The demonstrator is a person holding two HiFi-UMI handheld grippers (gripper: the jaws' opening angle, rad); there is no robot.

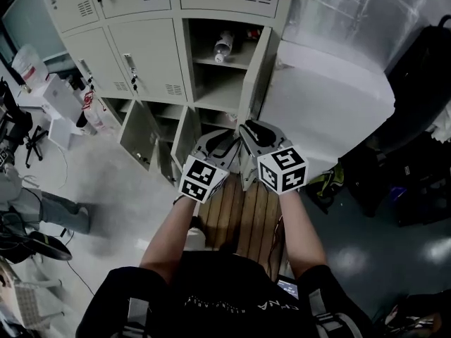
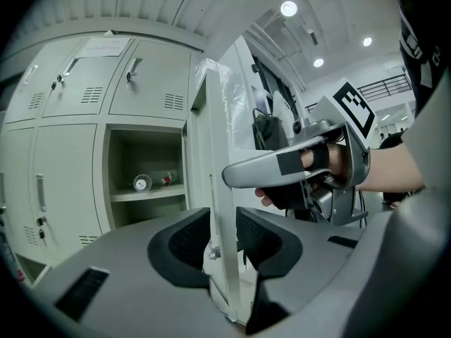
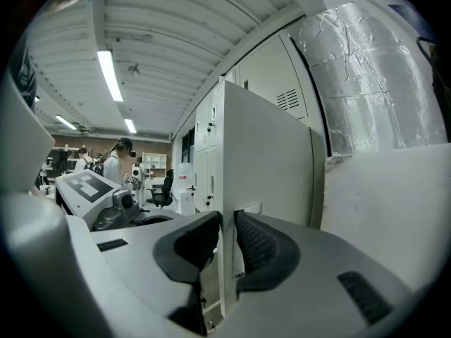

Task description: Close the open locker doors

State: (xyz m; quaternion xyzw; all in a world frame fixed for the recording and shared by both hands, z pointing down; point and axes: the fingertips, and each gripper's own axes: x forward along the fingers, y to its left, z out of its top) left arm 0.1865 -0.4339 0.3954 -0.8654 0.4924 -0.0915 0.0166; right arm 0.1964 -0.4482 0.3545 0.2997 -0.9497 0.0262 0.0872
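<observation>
No open door shut yet; first one in hand.
My left gripper and right gripper both pinch the near edge of the swung-out upper door; the lower doors, to the left, gape too.

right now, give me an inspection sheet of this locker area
surface: grey floor; wooden slat platform underfoot
job's things: upper locker door open; lower left door and lower right door also open
clutter: bottle on the open locker's shelf; dark bag at right
grippers: left gripper and right gripper both closed on the upper door's edge
cables: thin cable on floor, it seems
surroundings: foil-wrapped duct; office chair; people far off
</observation>
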